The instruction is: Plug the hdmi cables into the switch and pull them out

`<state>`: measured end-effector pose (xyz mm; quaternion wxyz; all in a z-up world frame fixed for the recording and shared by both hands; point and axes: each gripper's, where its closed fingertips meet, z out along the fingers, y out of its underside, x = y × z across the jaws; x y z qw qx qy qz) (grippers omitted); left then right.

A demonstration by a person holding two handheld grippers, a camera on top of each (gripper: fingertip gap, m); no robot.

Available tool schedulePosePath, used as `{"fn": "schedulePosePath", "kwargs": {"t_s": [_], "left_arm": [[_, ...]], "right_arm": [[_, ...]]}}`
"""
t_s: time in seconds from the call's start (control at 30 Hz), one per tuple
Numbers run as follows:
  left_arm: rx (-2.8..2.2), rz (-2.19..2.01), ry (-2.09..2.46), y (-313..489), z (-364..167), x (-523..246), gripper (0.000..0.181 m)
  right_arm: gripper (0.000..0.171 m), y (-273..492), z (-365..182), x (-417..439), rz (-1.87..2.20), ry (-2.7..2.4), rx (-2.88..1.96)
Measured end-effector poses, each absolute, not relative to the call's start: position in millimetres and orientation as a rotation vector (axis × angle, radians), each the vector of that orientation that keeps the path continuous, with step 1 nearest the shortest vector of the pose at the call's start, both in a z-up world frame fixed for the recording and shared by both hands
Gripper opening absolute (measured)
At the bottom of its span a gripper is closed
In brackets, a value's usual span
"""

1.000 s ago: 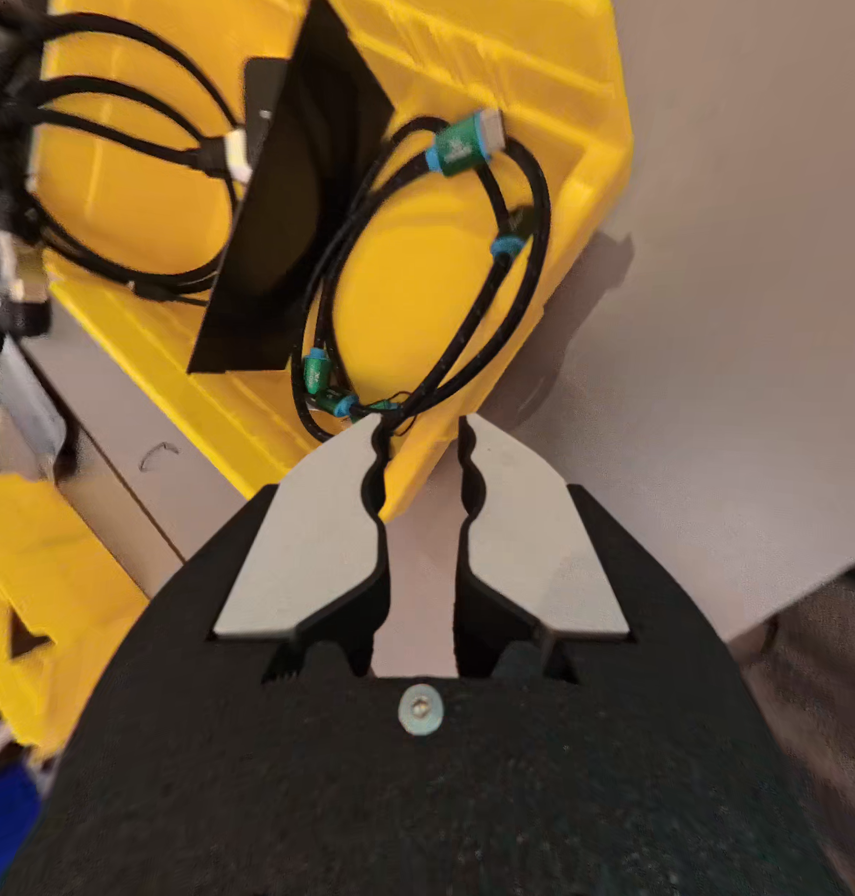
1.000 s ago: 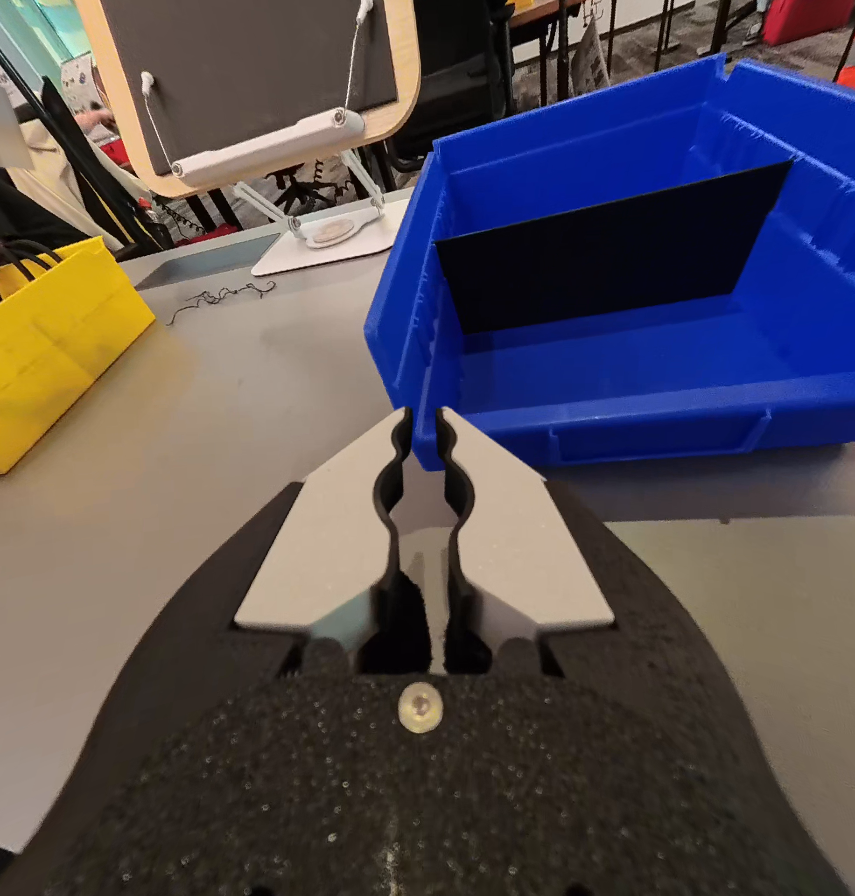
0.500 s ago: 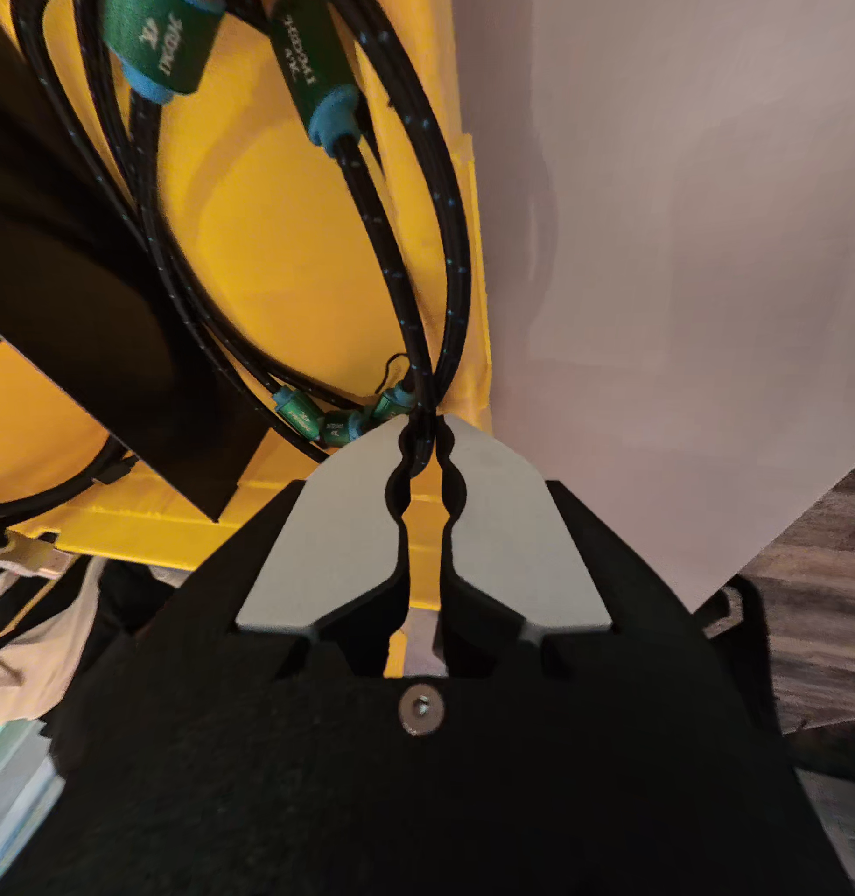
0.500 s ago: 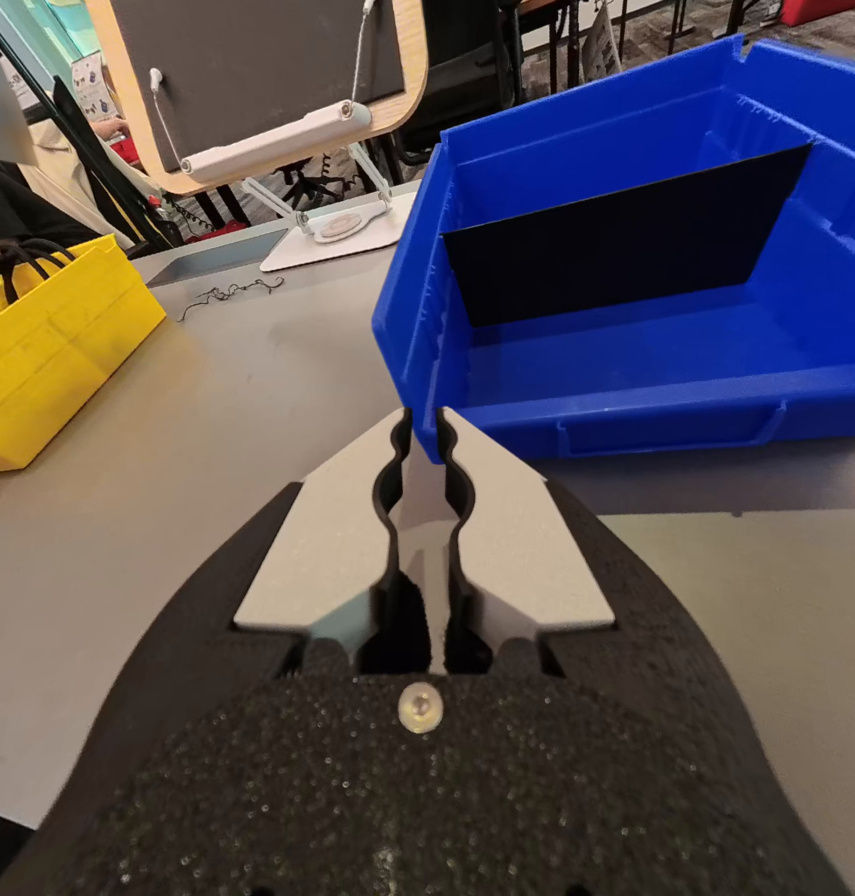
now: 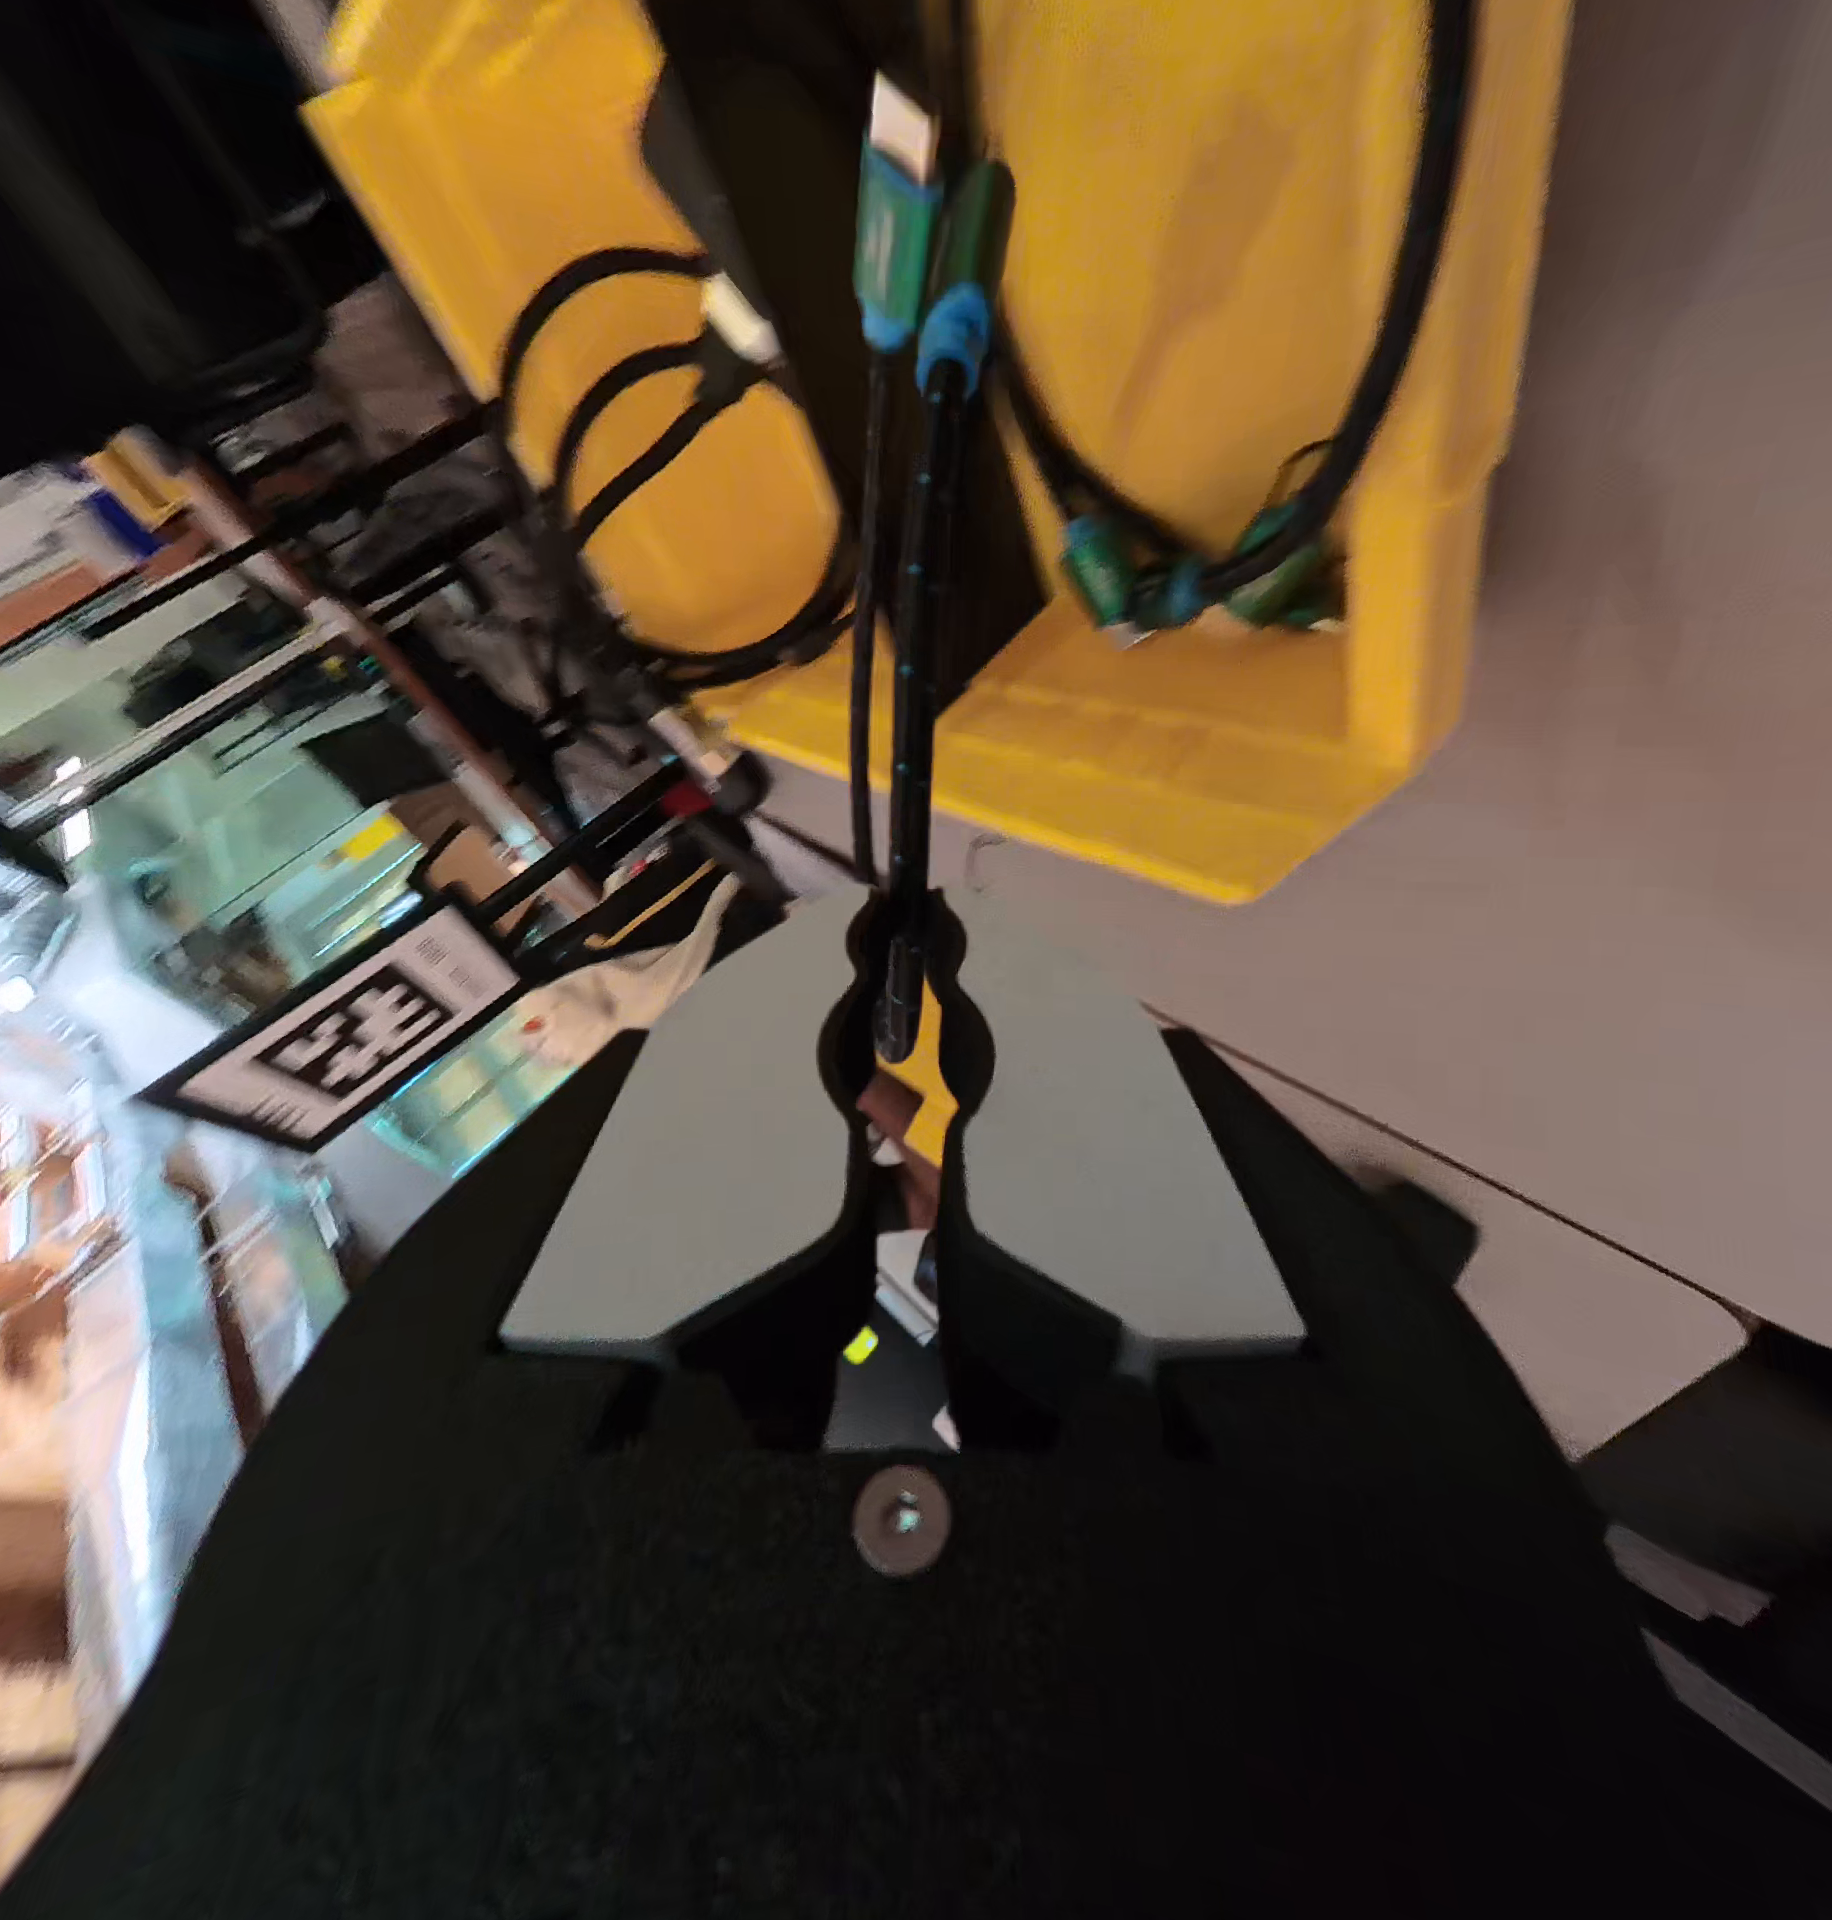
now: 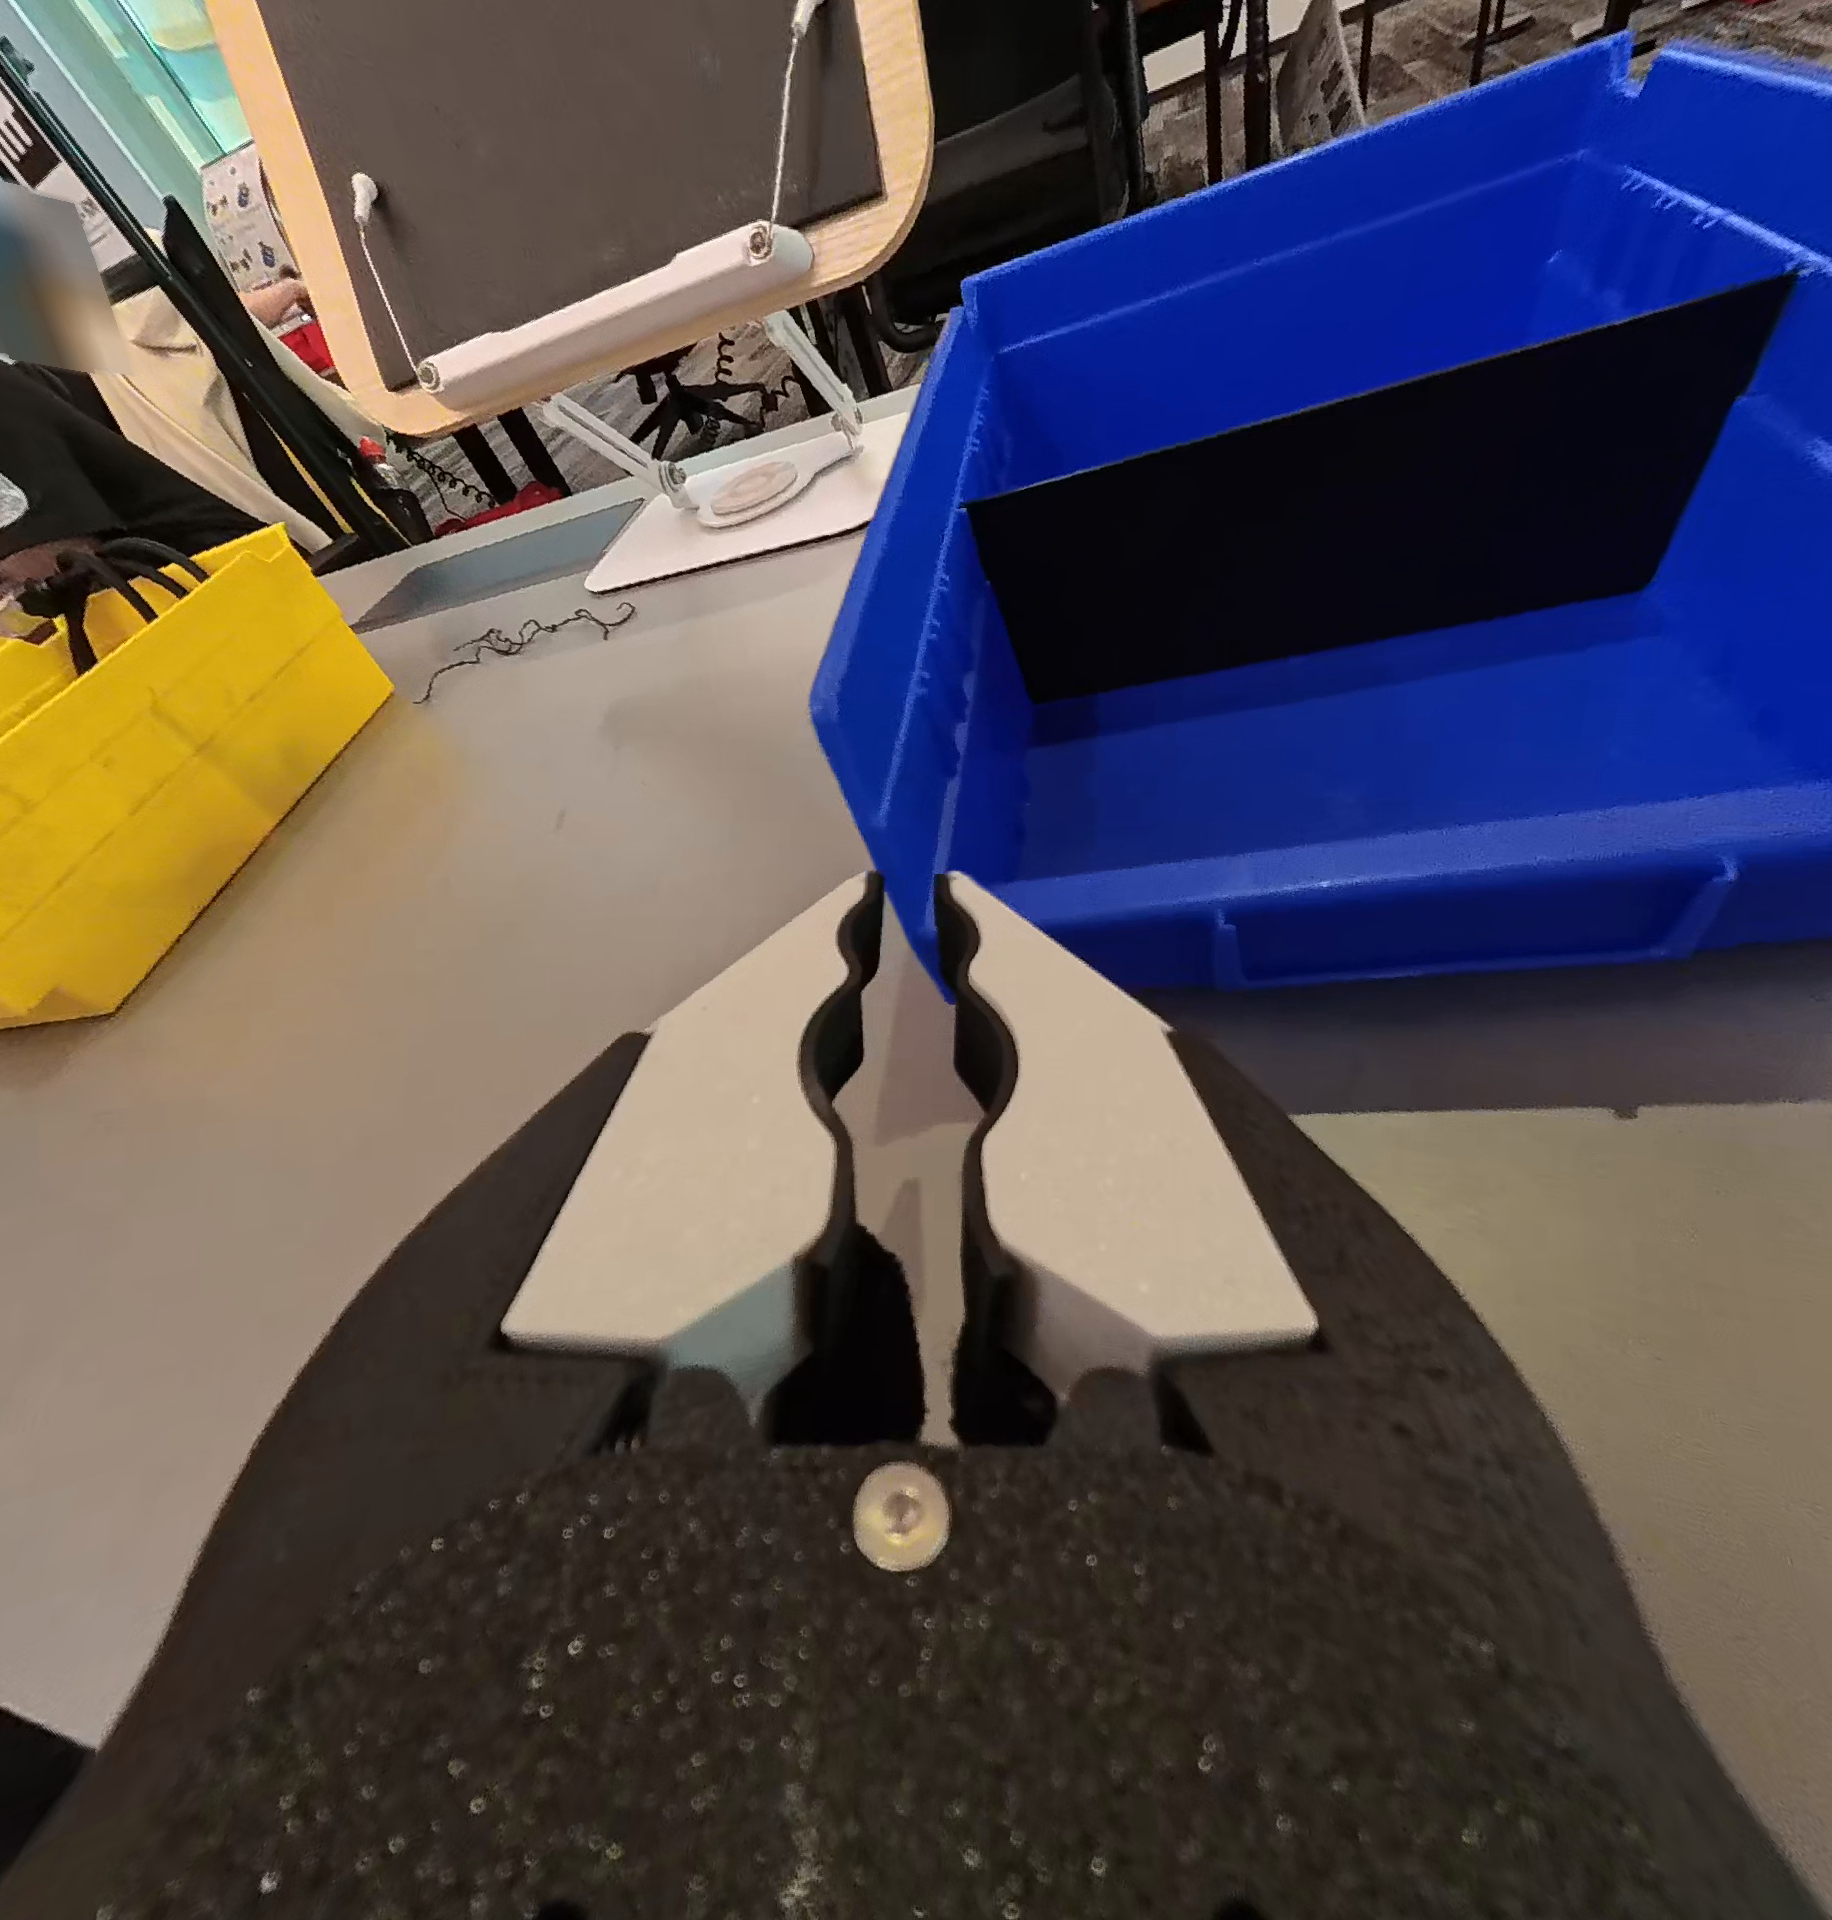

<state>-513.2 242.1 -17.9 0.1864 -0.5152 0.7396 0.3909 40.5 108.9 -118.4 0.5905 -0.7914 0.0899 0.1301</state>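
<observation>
The left gripper (image 5: 904,914) was clamped on a folded black braided HDMI cable (image 5: 910,727), its strands pinched at the fingertips. From there the cable ran toward 12 o'clock, ending in two green plugs with blue collars (image 5: 891,244) that hung in front of the yellow bin (image 5: 1151,727). A black divider (image 5: 777,83) stood in that bin; further green-ended cable (image 5: 1400,312) lay coiled at 1 o'clock and plain black cables (image 5: 621,457) at 11 o'clock. The view was motion-blurred. No switch could be identified.

The right gripper (image 6: 904,894) held nothing, its fingers set to a narrow gap above the grey table (image 6: 476,1039). A blue bin (image 6: 1411,914) with a black divider (image 6: 1359,540) sat at 1 o'clock, just beyond the fingertips. The yellow bin (image 6: 143,748) stood at 10 o'clock, well apart.
</observation>
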Motion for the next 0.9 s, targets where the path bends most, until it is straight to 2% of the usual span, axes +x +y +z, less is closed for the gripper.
{"fn": "schedulePosePath", "kwargs": {"t_s": [0.17,0.3,0.4,0.53,0.7,0.9], "left_arm": [[-1.441,1.105,1.773,230,39,-499,0.007],[-1.434,0.912,1.592,201,41,-448,0.006],[-1.496,0.615,1.509,169,12,-388,0.006],[-1.614,0.219,1.495,121,-61,-304,0.007],[-1.606,0.233,1.430,93,-101,-241,0.007],[-1.713,0.300,1.563,70,-147,-181,0.007]], "right_arm": [[0.009,110,-116,35,0.313,0.198,-1.837],[0.009,111,-116,32,0.316,0.189,-1.841],[0.009,112,-117,31,0.321,0.186,-1.843],[0.009,111,-117,32,0.318,0.187,-1.848],[0.009,110,-118,35,0.322,0.195,-1.852],[0.008,110,-118,34,0.329,0.194,-1.855]]}}
